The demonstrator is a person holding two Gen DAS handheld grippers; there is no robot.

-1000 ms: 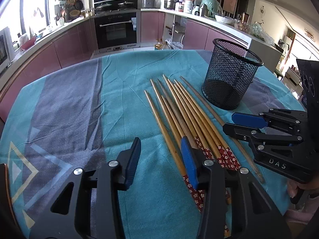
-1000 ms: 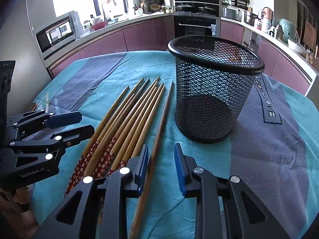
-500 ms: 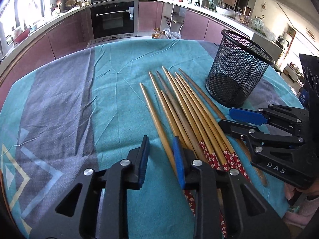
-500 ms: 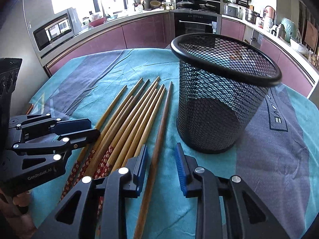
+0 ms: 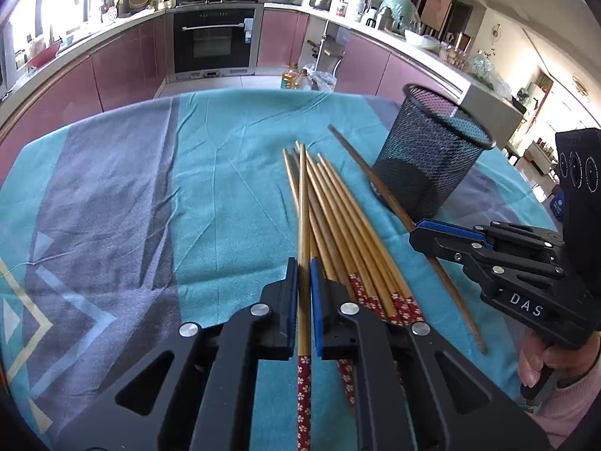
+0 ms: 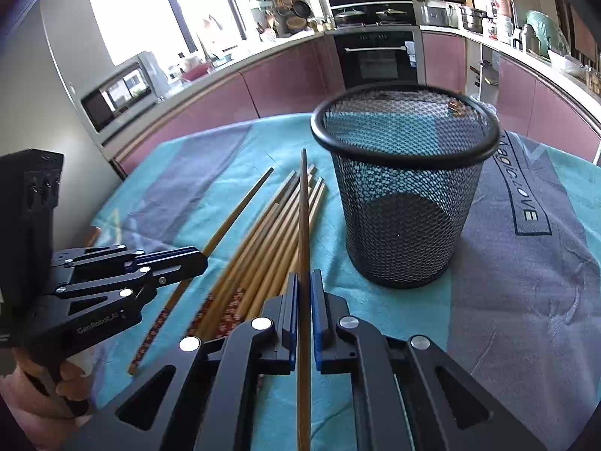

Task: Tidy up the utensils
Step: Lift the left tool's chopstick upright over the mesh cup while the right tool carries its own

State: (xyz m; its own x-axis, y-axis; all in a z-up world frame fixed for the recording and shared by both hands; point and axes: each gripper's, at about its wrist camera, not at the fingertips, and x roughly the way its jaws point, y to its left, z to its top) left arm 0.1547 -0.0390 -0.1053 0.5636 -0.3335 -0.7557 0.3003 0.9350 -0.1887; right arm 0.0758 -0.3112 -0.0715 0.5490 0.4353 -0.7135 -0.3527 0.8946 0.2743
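Since a second ago, both sets of fingers are closed from open: the left gripper (image 5: 304, 263) is now clamped on a light chopstick (image 5: 302, 218), the right gripper (image 6: 305, 276) on a darker chopstick (image 6: 303, 233), each lifted at the tip end off the remaining bundle (image 5: 349, 233). Pickup is judged done; transfer into the empty mesh holder (image 6: 405, 203), just beside the bundle, is judged next. The surface is covered by a teal-and-grey cloth (image 5: 131, 206); a kitchen with purple cabinets (image 5: 124, 67) and an oven (image 5: 216, 41) is seen behind.
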